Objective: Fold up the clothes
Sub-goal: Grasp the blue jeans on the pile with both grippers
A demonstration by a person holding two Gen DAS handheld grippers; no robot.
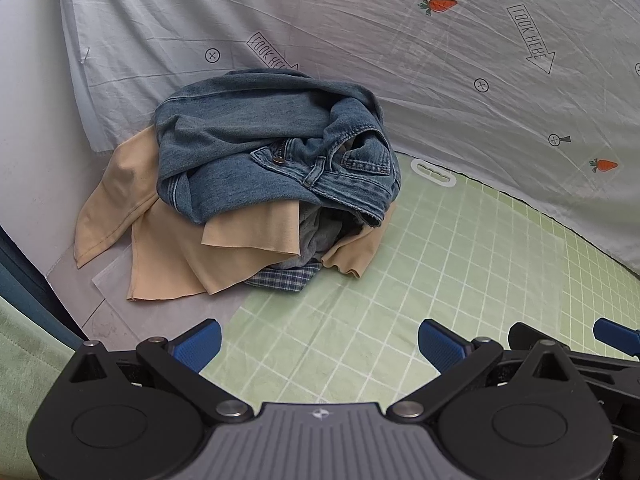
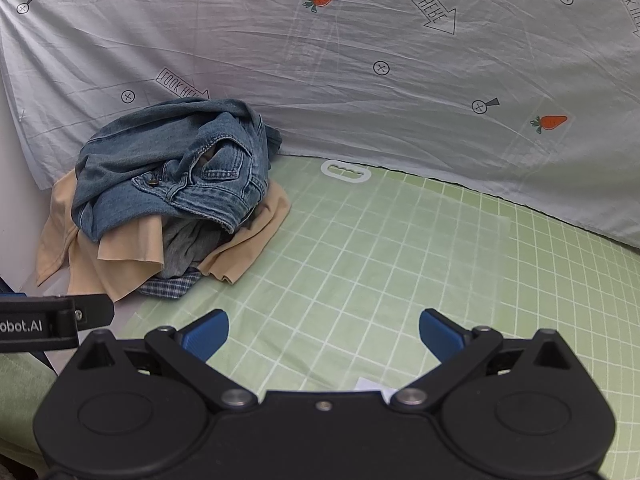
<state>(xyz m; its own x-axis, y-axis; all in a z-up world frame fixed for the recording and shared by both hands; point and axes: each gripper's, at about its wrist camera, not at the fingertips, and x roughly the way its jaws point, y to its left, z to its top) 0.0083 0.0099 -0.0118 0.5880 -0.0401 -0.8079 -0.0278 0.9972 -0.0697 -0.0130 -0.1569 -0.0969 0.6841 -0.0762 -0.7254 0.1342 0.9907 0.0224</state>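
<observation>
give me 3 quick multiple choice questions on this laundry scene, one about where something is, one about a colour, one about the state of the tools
1. Where do the jeans lie?
A. on top of the pile of clothes
B. spread flat on the green mat
C. held in the right tool

2. What colour is the garment right under the jeans?
A. red
B. beige
C. black

3. How do the left tool and the right tool stand?
A. both shut on cloth
B. one open, one shut
C. both open and empty

Answers:
1. A, the crumpled jeans sit highest on the pile, which lies at the far left edge of the green mat.
2. B, beige cloth spills out below the denim in both views.
3. C, each tool's blue pads are wide apart with only mat between them.
</observation>
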